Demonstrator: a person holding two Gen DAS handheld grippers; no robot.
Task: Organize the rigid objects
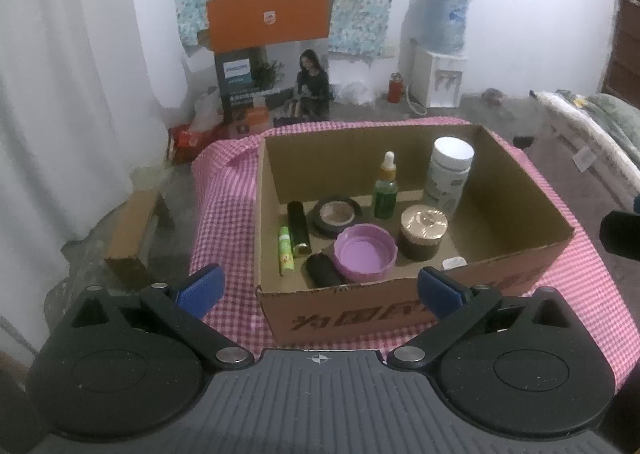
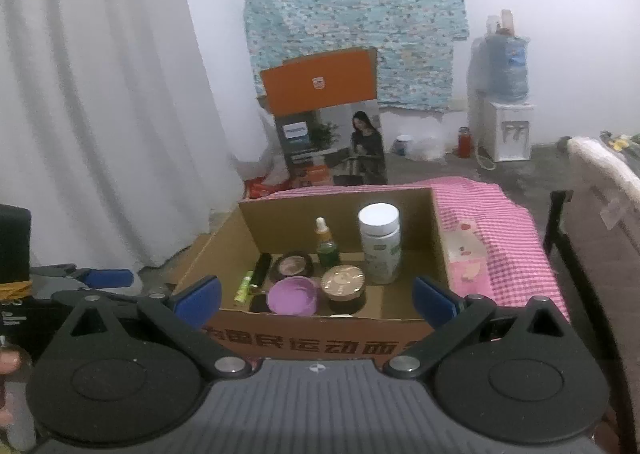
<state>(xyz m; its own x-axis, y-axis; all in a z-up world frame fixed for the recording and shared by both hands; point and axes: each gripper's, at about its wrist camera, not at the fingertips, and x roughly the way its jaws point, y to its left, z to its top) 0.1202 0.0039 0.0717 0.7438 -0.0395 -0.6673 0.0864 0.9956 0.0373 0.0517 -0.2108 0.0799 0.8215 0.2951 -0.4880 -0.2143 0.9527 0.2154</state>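
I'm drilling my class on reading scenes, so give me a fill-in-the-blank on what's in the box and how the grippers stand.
1. The tallest thing in the cardboard box is a bottle with a ____ cap.
2. The shallow lid lying open side up is ____ in colour.
3. Both the left gripper and the right gripper are ____, holding nothing.
4. The box stands on a pink and white ____ cloth.

Missing words: white; purple; open; checked
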